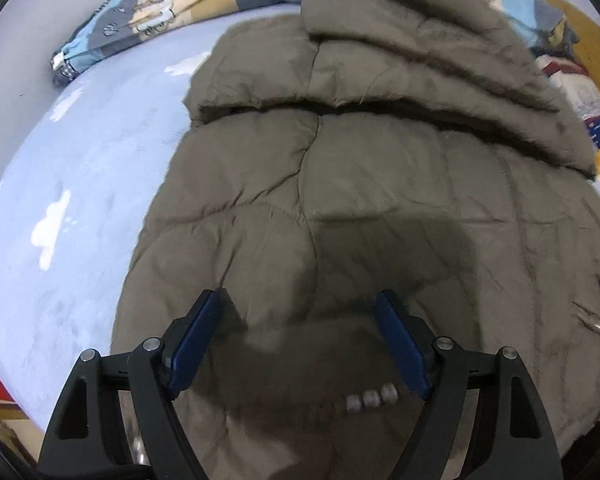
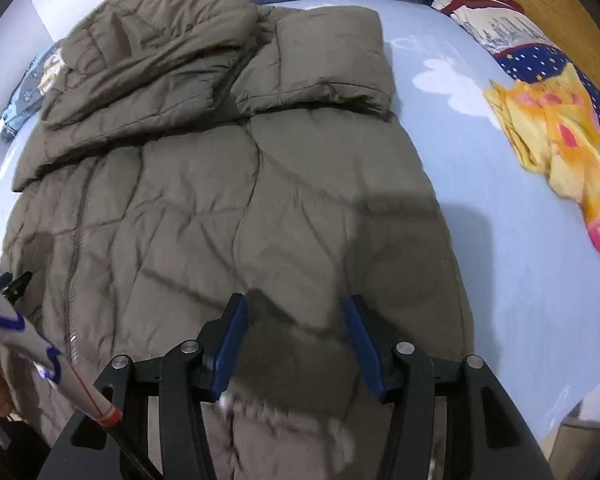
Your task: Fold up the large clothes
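Now | both claws open, gripping nothing | left claw (image 1: 296, 344), right claw (image 2: 296, 344) above hem of jacket (image 1: 340, 184) | jacket's long axis runs straight ahead | both equally near.

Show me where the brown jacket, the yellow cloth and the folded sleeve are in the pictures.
brown jacket (image 1: 380, 184): left wrist view, on its quilted body.
yellow cloth (image 2: 556, 136): right wrist view, on its crumpled middle.
folded sleeve (image 2: 332, 52): right wrist view, on the sleeve's flat top.
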Motion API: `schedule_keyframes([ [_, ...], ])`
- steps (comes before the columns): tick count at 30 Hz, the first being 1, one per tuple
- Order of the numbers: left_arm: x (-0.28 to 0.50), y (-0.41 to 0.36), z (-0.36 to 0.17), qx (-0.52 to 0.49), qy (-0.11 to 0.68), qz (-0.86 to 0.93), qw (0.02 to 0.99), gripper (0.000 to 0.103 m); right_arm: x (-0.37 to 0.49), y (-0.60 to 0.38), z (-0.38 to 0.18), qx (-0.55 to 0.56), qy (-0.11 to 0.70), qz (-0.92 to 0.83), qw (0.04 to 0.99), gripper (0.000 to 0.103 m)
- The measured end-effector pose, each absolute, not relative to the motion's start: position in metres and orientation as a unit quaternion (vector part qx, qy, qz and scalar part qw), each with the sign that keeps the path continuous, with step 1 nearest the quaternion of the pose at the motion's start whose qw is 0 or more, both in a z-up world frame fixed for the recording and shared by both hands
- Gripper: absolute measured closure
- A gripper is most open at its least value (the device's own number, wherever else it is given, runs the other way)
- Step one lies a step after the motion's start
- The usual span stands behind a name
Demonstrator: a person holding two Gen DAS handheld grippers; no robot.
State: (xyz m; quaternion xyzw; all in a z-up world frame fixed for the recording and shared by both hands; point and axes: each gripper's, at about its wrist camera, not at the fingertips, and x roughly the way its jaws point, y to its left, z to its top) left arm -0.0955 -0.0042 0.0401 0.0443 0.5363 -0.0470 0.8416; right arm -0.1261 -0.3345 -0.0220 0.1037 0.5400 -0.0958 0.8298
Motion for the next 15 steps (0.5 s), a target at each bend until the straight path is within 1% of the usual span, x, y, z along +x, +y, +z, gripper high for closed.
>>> schedule_keyframes([
  [5, -0.150, 0.024, 0.075, 0.031, 0.494, -0.034, 0.868, 0.023, -0.183, -0.339, 0.003, 0.140, 0.501, -0.087, 0.849, 0.043],
  [9, -0.189, 0.069, 0.085, 0.004, 0.479, 0.002, 0.878, 0.023, -0.221, -0.347, 0.009, 0.153, 0.489, -0.112, 0.851, 0.043],
  [12, -0.206, 0.107, 0.071, -0.018, 0.500, 0.035, 0.865, 0.023, -0.249, -0.363, 0.003, 0.185, 0.489, -0.124, 0.843, 0.043],
  [15, -0.213, 0.126, 0.047, -0.038, 0.538, 0.048, 0.841, 0.023, -0.264, -0.366, -0.012, 0.199, 0.510, -0.133, 0.826, 0.043],
])
